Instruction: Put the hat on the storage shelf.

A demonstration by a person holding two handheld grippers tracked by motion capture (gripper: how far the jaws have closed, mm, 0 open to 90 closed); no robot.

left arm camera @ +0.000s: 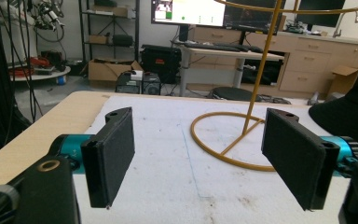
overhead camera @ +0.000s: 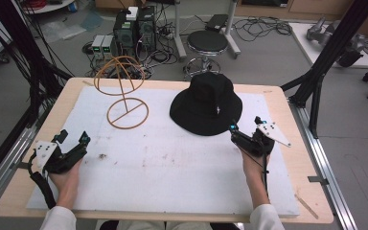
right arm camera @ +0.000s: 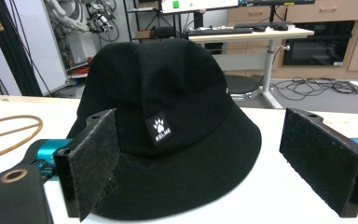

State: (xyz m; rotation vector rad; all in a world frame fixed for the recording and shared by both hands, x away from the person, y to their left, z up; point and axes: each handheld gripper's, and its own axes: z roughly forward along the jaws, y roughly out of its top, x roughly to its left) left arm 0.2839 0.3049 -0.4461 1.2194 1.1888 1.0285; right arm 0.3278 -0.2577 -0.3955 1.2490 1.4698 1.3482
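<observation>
- Two grippers were held low over the table [overhead camera: 19, 191], one in each hand, at opposite sides of a white mat [overhead camera: 172, 163].
- On the right, the right gripper [overhead camera: 244, 128] pointed at a black hat [overhead camera: 206, 105], which sat brim-down on the mat at the far right-centre of the table.
- Its jaws stood wide apart; in the right gripper view the hat [right arm camera: 168, 140] lay just ahead of them, with the near brim reaching level with one jaw and clear mat in front of the other.
- Whether that jaw touched the brim could not be told.
- A small white label [right arm camera: 160, 128] with a paw mark showed on the side of the hat facing the right gripper.
- On the left, the left gripper [overhead camera: 73, 139] also had its jaws wide apart, with nothing between them.
- It faced a gold wire stand [overhead camera: 124, 91] standing upright on the mat, well to the left of the hat; in the left gripper view the stand's ring base [left arm camera: 214, 144] lay ahead of the jaws, apart from them.
</observation>
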